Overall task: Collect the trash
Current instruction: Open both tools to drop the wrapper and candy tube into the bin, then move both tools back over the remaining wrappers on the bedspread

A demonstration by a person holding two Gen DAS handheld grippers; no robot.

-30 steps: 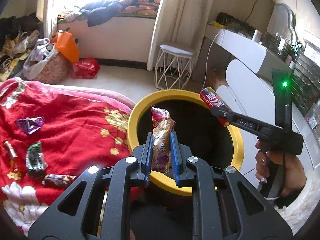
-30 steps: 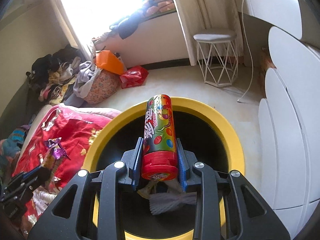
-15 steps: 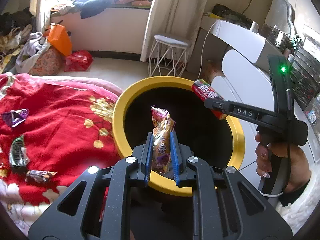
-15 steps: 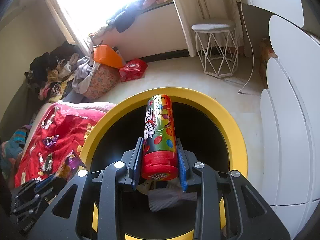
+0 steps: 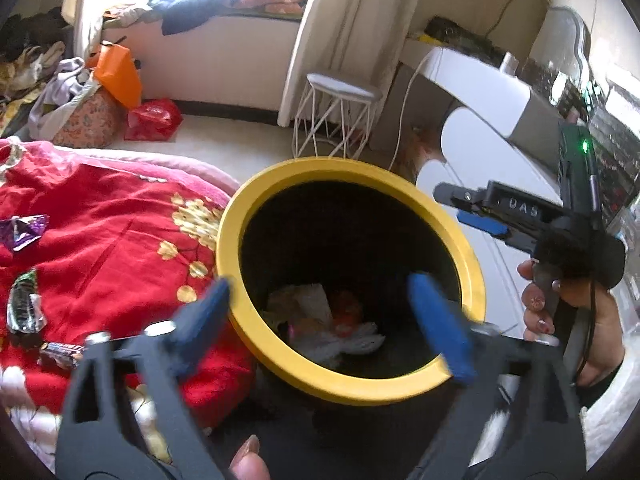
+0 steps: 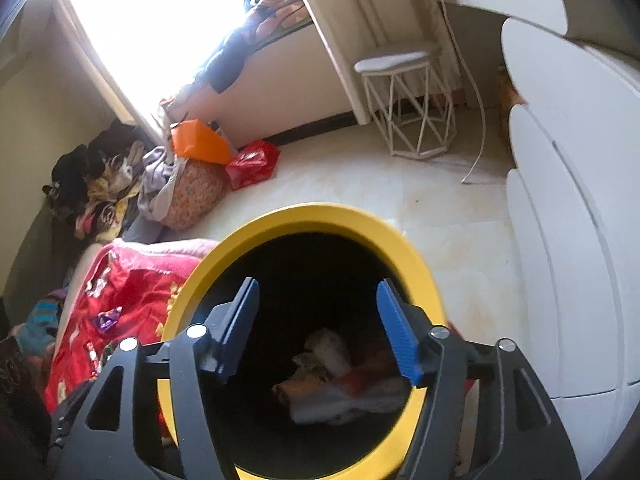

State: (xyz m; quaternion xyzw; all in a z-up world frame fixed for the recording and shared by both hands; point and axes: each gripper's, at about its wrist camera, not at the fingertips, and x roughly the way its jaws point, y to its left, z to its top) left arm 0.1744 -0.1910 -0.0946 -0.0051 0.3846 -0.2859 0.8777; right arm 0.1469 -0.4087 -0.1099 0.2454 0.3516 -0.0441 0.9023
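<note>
The trash already collected lies as a crumpled heap (image 5: pixel 332 328) at the bottom of the yellow-rimmed bin (image 5: pixel 348 384), below and between the jaws of both grippers. The left gripper (image 5: pixel 320 312) hangs over the near rim with its jaws opening to their widest, blurred, and nothing between them. The right gripper (image 6: pixel 318 328) points down into the same opening; its jaws are opening too, standing about half apart, and empty. In the left wrist view it shows from the side (image 5: pixel 472 208), held in a hand (image 5: pixel 576 320) past the far right rim.

This reads as the drop step: both tools are letting go over the bin.

More trash is left. To the left of the left jaws, on the red bedspread (image 5: pixel 100 232), lie a purple wrapper (image 5: pixel 24 230), a dark foil wrapper (image 5: pixel 24 304) and a small bar wrapper (image 5: pixel 60 350), each apart from the others. The next move calls for swinging a gripper out over the bed, jaws wide, and settling flat around one wrapper; thin foil on soft cloth will likely need a low, pinching approach.
</note>
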